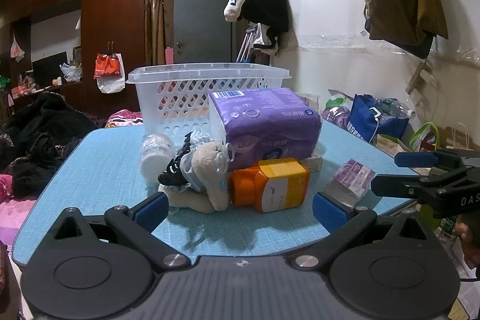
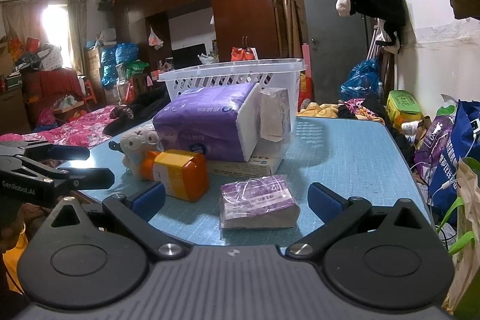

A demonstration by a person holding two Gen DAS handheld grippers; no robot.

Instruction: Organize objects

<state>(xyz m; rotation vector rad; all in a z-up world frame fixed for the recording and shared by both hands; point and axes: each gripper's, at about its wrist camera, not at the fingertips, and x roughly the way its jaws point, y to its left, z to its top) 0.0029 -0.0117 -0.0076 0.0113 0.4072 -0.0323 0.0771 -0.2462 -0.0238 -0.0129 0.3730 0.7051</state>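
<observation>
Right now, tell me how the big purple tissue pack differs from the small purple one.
The big purple tissue pack is far bulkier than the small purple pack. The big pack rests on a flat box; the small pack lies directly on the blue table. The big pack sits by the white basket; the small pack lies apart, nearer the right gripper. Both are plastic-wrapped.

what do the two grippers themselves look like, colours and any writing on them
Both are matte black plastic with blue ribbed pads on the jaws, silver pivot screws and round black discs on a grey ribbed base. The left gripper shows white "GenRobot.AI" lettering on its side in the right wrist view; the right gripper shows white letters "DAS" in the left wrist view. No cables or sleeves are clearly visible.
</observation>
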